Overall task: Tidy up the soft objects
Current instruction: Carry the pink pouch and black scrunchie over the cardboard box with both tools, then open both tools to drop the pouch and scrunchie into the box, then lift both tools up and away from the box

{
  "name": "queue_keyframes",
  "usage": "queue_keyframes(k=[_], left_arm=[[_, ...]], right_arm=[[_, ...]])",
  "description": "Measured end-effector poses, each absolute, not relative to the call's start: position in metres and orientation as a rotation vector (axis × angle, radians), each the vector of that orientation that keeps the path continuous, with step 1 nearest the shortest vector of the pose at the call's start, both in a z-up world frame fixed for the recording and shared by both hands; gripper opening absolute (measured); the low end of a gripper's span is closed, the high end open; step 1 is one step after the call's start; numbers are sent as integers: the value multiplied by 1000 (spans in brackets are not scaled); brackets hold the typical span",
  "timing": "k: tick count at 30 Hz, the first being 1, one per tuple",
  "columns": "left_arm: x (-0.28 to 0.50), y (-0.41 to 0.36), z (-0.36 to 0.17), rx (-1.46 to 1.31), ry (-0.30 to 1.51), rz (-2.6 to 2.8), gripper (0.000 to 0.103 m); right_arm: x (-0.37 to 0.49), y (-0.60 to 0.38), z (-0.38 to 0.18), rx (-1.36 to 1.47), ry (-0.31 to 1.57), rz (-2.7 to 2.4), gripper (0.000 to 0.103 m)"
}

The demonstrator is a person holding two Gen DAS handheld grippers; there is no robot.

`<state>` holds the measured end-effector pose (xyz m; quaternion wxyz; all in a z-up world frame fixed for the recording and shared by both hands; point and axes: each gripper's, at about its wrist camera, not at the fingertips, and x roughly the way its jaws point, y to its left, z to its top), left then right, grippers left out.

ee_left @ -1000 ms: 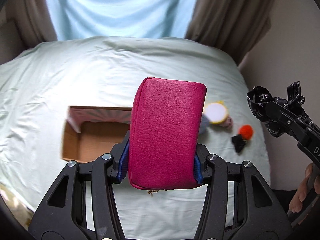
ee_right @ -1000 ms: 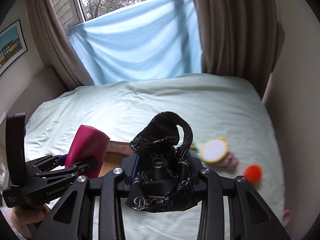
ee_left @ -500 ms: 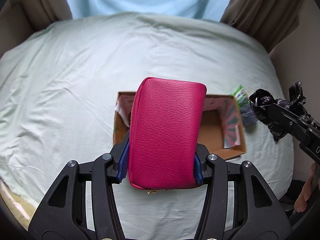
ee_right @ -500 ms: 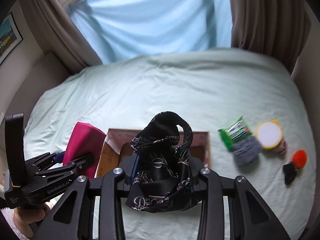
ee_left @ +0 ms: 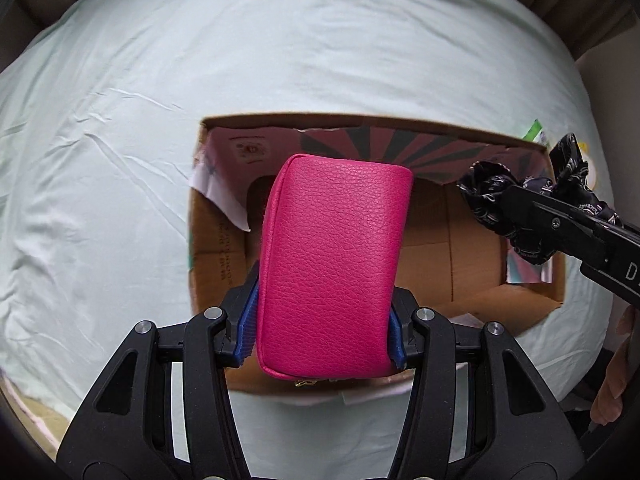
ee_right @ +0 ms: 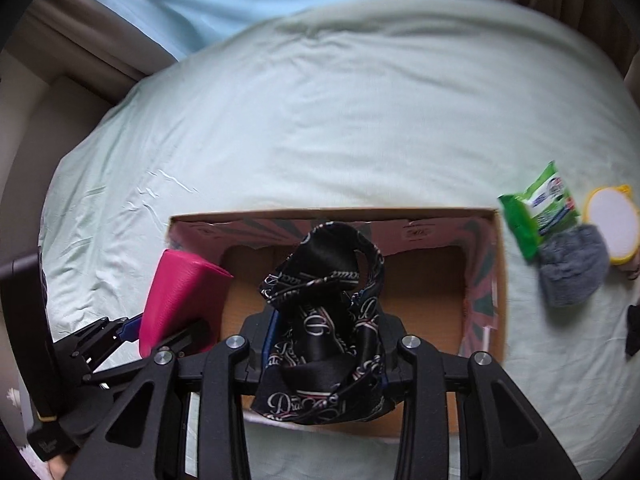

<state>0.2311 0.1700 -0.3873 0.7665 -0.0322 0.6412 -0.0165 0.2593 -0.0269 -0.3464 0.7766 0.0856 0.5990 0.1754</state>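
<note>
My left gripper (ee_left: 322, 344) is shut on a pink leather pouch (ee_left: 332, 260) and holds it upright above the left half of an open cardboard box (ee_left: 468, 252). The pouch also shows in the right wrist view (ee_right: 180, 296). My right gripper (ee_right: 326, 364) is shut on a black patterned cloth (ee_right: 324, 320) and holds it over the middle of the box (ee_right: 424, 280). The cloth shows at the right of the left wrist view (ee_left: 516, 208). The box floor looks bare.
The box rests on a pale green bedsheet (ee_right: 320, 120). To its right lie a green wipes pack (ee_right: 536, 208), a grey knitted item (ee_right: 572, 268), a yellow-rimmed white round item (ee_right: 612, 228) and a black item (ee_right: 634, 332). Curtains stand behind the bed.
Both grippers have moved forward and down over the box with their loads. The box now fills the middle of both views. Both grips are unchanged.
</note>
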Motion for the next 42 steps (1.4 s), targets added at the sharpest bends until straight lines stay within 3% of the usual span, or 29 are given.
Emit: queue_keyframes(k=[7, 9, 10, 11, 12, 13, 25, 42], left_arm=[[245, 163, -416, -54, 1434, -57, 48], [246, 160, -411, -23, 1425, -72, 60], [246, 157, -409, -3, 1428, -84, 82], [245, 154, -407, 22, 1428, -93, 103], [246, 154, -405, 39, 1419, -97, 102], [244, 153, -403, 54, 1410, -100, 102], [226, 163, -380, 47, 1383, -84, 102], [170, 174, -269, 16, 1179, -20, 102]], right_arm=[[279, -24, -388, 256, 1403, 397, 34], [282, -24, -392, 265, 1407, 399, 38], [284, -24, -393, 257, 1398, 401, 45], [285, -24, -392, 244, 1396, 400, 61], [286, -22, -392, 224, 1397, 390, 75], [288, -22, -393, 206, 1402, 380, 103], [277, -35, -377, 138, 1324, 394, 103], [217, -34, -273, 53, 1115, 383, 103]])
